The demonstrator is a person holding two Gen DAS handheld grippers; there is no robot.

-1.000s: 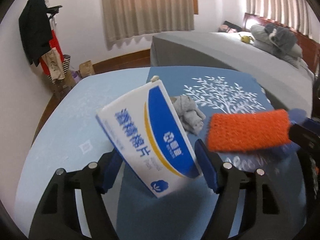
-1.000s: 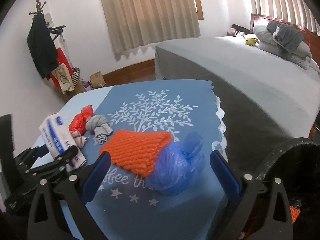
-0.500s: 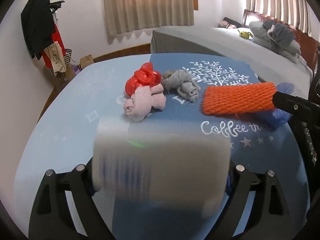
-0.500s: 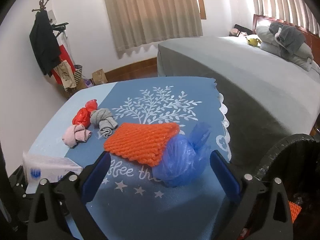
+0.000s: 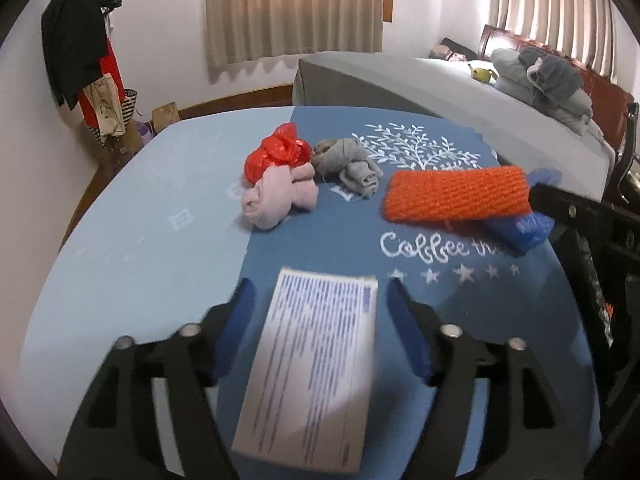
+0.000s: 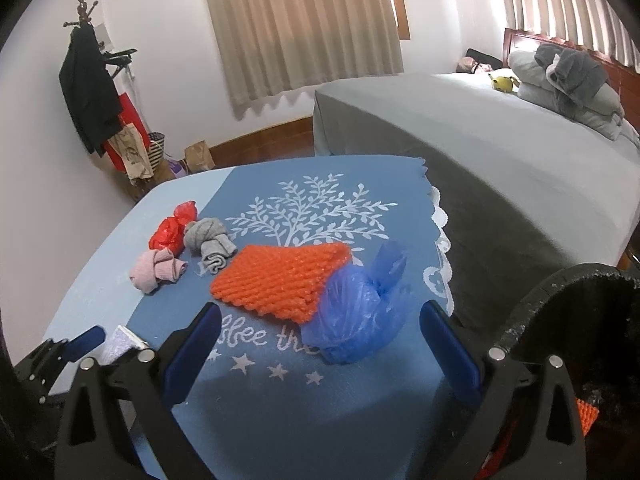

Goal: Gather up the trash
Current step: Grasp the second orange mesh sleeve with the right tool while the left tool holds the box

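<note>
Left view: the box (image 5: pixel 312 364) lies between the left gripper (image 5: pixel 320 332) fingers, its print blurred, long axis running away from the camera; the closing jaws stand clear of it. Right view: only the box's corner shows; the right gripper (image 6: pixel 320 340) gapes empty before the blue bag (image 6: pixel 356 320) on the table (image 6: pixel 100 280).

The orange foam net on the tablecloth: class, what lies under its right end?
A crumpled blue plastic bag sits under that end of the orange foam net. How far the bag reaches beneath it is hidden.
</note>
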